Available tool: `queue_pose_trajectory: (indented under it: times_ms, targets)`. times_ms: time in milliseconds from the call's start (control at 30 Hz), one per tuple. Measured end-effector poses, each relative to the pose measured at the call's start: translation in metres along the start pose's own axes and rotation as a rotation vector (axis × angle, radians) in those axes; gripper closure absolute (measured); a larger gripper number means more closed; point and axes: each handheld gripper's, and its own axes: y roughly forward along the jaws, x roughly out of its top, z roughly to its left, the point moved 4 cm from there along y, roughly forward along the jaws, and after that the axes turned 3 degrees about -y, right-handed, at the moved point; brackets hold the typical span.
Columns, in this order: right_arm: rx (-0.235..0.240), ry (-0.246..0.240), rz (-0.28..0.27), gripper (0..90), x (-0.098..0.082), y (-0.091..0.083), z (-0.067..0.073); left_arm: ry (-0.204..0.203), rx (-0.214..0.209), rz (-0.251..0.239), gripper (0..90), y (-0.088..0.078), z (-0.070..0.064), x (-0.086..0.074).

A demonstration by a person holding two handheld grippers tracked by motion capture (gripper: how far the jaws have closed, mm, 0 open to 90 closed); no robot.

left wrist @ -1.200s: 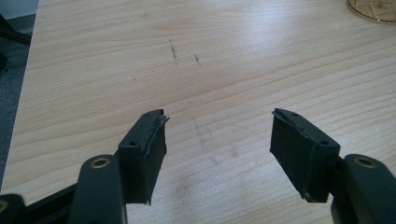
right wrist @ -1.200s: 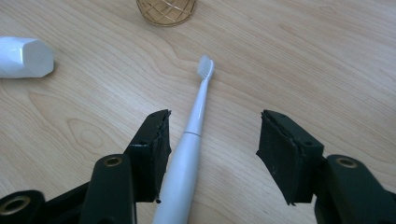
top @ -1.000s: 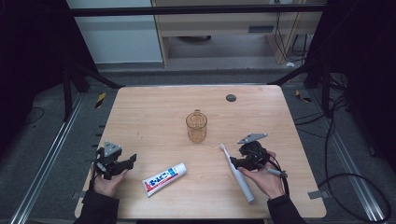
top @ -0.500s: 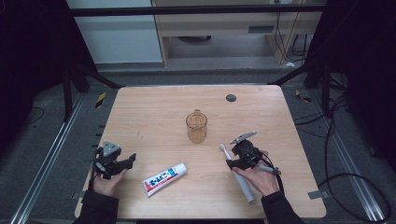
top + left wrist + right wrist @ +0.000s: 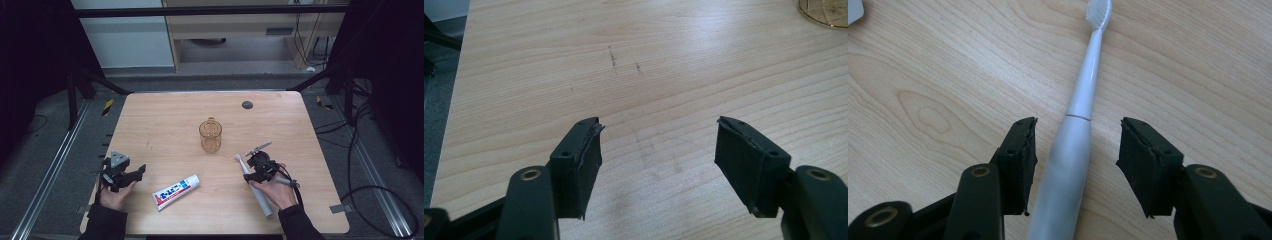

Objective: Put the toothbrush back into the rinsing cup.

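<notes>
Toothbrush between closing jaws, not yet gripped

Toothbrush first: the white plastic electric toothbrush (image 5: 1075, 150) lies flat on the pale wood table (image 5: 165, 120), near its front right corner, with the bristle head pointing toward the table's middle. It looks light and rigid, with a smooth, glossy, rounded handle that could roll or slip sideways under uneven pressure. The thick grey-white handle just below the seam seems the best hold; the thin neck is narrower and likely weaker, and the bristles should be left alone.

The right gripper (image 5: 1075, 132) straddles that handle. Its jaws have just been closing, yet a gap remains on each side, so the pads do not press. The handle sits nearer one jaw, so centring would help before the squeeze.

Toward the centre stands a clear amber plastic mug (image 5: 210, 135), upright, well apart from the brush. A white toothpaste tube with blue and red print (image 5: 175, 191) lies near the front edge. The left gripper (image 5: 659, 145) rests near the front left corner, jaws wide, nothing between them.
</notes>
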Motion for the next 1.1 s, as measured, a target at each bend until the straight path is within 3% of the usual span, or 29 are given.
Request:
queue_pose_trajectory:
  times_ms: [300,1100]
  targets:
    - [0.006,0.009,0.049,53.4,-0.003,0.009,0.000,0.003,0.000,0.002,34.3,0.000,0.000,0.000]
    - [0.037,0.027,0.098,59.7,-0.008,0.019,0.001,0.015,0.001,0.012,34.3,0.001,-0.003,-0.001]
